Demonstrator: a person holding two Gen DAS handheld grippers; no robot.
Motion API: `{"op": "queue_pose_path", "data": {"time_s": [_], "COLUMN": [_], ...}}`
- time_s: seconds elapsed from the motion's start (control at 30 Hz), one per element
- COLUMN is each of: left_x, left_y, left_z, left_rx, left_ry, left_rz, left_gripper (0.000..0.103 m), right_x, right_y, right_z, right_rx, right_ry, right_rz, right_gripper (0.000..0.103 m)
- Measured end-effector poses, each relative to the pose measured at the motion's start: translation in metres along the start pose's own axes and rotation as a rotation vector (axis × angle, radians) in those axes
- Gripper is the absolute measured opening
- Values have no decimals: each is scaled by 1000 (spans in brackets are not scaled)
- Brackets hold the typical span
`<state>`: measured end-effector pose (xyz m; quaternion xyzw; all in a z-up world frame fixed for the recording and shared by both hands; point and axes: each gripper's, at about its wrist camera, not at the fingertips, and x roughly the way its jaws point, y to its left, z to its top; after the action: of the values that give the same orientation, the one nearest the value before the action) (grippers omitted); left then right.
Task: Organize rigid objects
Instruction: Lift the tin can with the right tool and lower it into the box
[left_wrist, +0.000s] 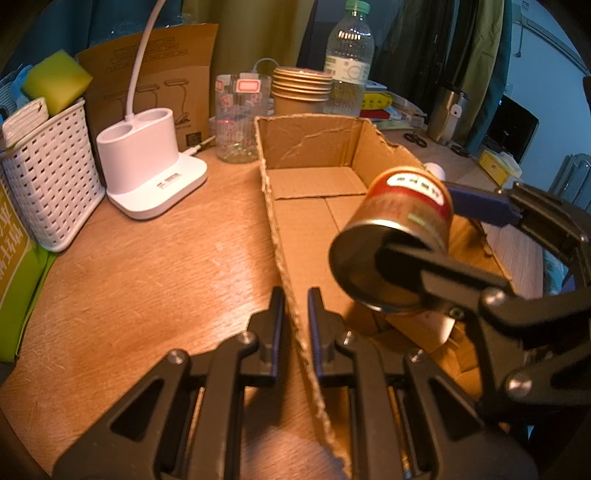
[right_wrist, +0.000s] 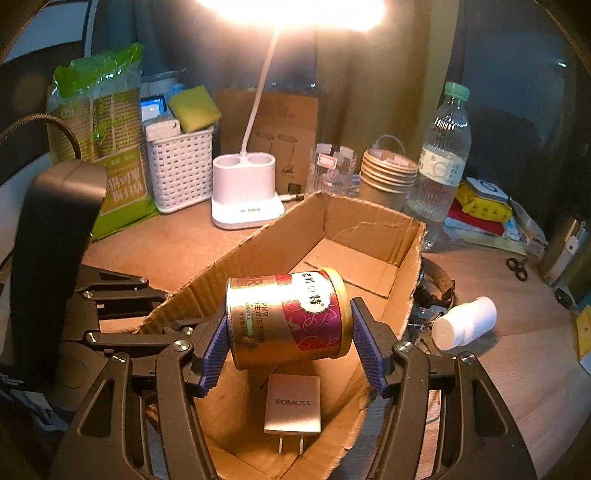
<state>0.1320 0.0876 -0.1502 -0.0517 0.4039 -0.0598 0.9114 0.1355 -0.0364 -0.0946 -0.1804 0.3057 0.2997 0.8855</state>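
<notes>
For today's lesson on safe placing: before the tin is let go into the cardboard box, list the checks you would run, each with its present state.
1. Right gripper has the tin by both ends: ok.
2. Tin is over the cardboard box, inside its walls: ok.
3. Left gripper steadies the box wall, one finger either side: ok; how tightly it grips, cannot tell.
4. Landing spot is bare: not ok, the charger lies directly beneath.
5. Bare floor further back in the box: ok.
6. White bottle on the table lies outside the box, out of the way: ok.

Warm lamp (right_wrist: 291, 11) glare, dim fisheye edges
</notes>
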Motion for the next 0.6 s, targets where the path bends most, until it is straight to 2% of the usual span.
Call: {"op": "queue_pose_path", "data": {"time_s": [0.47,0.6], "left_x": [0,0], "left_y": [0,0], "left_z": [0,0], "left_rx": [0,1], "left_ry": [0,1], "left_rz": [0,1], "left_gripper": [13,13], "right_x": [5,5], "right_y": [-2,-2], "right_z": [1,2], "right_rx": [9,14], "right_ry": [39,44], "right_rz": [8,28], "right_gripper": [65,71]}}
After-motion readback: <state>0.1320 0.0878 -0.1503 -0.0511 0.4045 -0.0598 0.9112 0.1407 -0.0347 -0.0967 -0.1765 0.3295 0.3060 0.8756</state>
